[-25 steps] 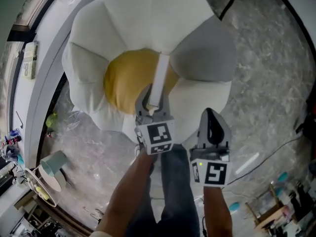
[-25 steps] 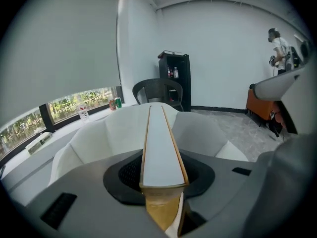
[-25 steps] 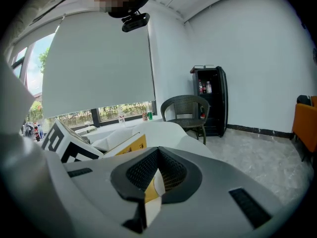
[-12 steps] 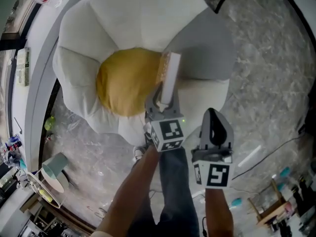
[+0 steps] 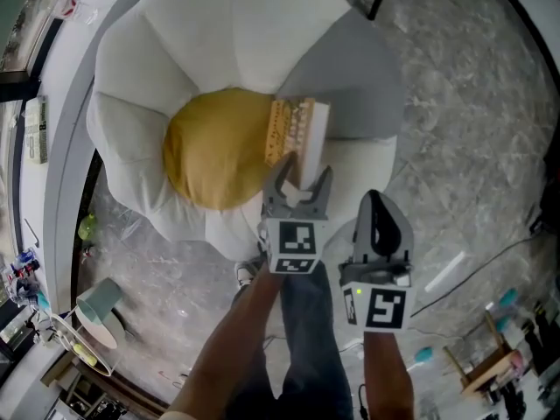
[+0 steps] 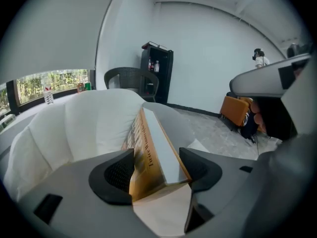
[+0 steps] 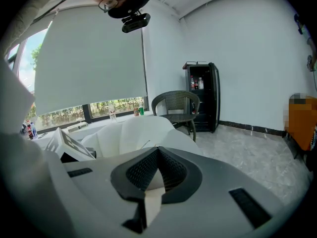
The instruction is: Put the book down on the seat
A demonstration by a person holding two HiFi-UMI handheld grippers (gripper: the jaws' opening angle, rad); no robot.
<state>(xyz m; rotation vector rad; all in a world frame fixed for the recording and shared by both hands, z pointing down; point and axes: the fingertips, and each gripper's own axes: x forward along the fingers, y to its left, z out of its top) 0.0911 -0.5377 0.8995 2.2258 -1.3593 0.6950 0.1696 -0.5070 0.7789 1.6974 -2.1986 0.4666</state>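
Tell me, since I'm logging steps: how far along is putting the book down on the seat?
Done: the book looks to rest on the seat, propped on edge against the yellow cushion. In hand: the left gripper has just been opening, its fingers apart with the book between them, apparently no longer pressed. Left: draw that gripper back clear of the book.

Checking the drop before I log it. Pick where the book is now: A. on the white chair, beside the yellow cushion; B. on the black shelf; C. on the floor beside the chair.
A: the book rests on the white chair beside the yellow cushion, between the jaws of the left gripper, which have just been opening.
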